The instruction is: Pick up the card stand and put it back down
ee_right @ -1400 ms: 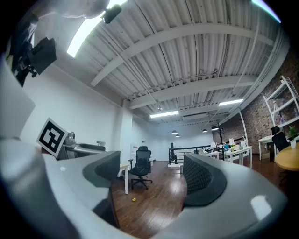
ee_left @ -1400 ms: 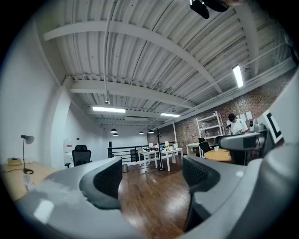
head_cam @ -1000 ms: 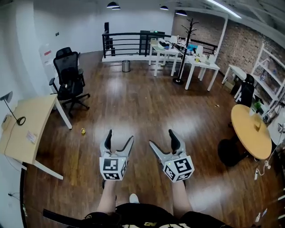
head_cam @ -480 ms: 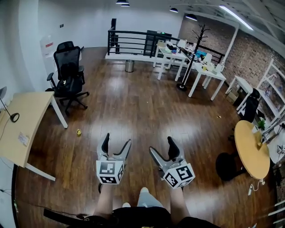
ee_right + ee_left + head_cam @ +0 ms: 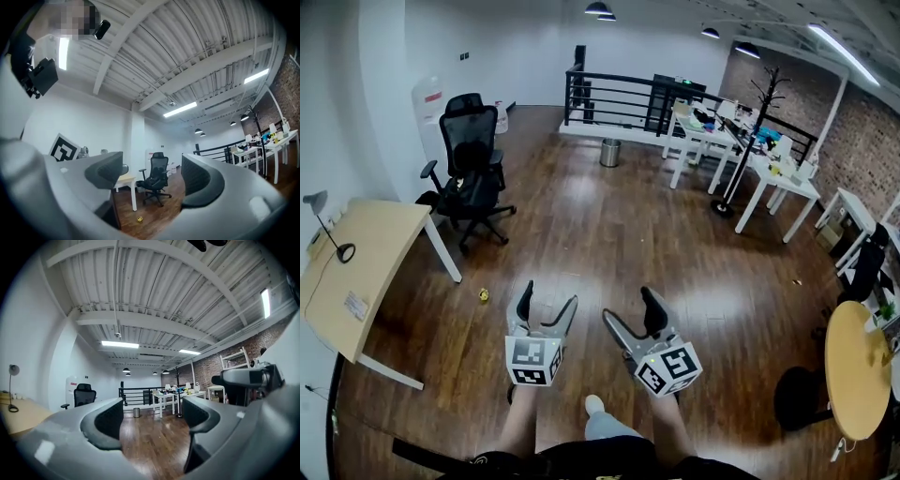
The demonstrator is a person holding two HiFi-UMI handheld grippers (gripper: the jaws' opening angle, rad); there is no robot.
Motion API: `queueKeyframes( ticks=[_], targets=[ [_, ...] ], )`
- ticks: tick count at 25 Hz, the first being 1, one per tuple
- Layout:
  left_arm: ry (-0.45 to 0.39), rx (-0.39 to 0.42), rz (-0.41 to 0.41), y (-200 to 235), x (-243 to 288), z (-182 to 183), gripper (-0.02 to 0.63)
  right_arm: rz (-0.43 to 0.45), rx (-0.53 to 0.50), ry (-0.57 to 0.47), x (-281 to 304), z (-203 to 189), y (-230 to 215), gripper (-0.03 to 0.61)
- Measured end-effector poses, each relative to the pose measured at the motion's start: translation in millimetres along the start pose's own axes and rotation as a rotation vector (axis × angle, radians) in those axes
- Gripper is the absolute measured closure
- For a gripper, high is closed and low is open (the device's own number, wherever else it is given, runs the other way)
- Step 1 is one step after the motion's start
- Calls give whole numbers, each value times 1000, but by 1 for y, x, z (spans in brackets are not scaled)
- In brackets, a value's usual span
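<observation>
left gripper [image 5: 549, 295]: held low over the wood floor [image 5: 609, 234], jaws moderately apart, nothing between them; only floor and room are seen through the gap in the left gripper view.
right gripper [image 5: 628, 305]: just beside the left one at its 3 o'clock, angled toward 11 o'clock; jaws wide and closing, nothing between them.
card stand: not made out in any view.
office chair [image 5: 473, 173]: black, at 11 o'clock from the grippers, well apart; framed between the jaws in the right gripper view.
wooden desk [image 5: 356, 281]: at 9 o'clock, a desk lamp [image 5: 328, 230] stood on its far end.
yellow object [image 5: 484, 295]: small, on the floor at 9 o'clock, near the left gripper; too small to be identified.
trash bin [image 5: 610, 152]: at 12 o'clock, in front of the black railing [image 5: 619, 94].
white tables [image 5: 769, 173]: at 1 o'clock, cluttered, coat rack [image 5: 750, 131] beside them.
round table [image 5: 858, 370]: at 3 o'clock, far right edge.
</observation>
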State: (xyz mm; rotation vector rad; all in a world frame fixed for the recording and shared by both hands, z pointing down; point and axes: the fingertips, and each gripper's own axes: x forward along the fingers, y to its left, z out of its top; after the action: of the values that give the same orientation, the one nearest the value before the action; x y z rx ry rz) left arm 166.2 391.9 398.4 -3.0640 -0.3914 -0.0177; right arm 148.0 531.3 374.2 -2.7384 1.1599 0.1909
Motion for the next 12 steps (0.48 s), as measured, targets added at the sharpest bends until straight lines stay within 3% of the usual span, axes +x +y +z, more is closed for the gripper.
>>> queueKeyframes(
  ticks=[5, 12],
  targets=[
    [-12, 5, 91, 27, 58, 5, 215, 76, 20, -15, 49, 4, -44, 190],
    [59, -17, 200, 68, 73, -28, 219, 191, 108, 56, 105, -40, -50, 192]
  ],
)
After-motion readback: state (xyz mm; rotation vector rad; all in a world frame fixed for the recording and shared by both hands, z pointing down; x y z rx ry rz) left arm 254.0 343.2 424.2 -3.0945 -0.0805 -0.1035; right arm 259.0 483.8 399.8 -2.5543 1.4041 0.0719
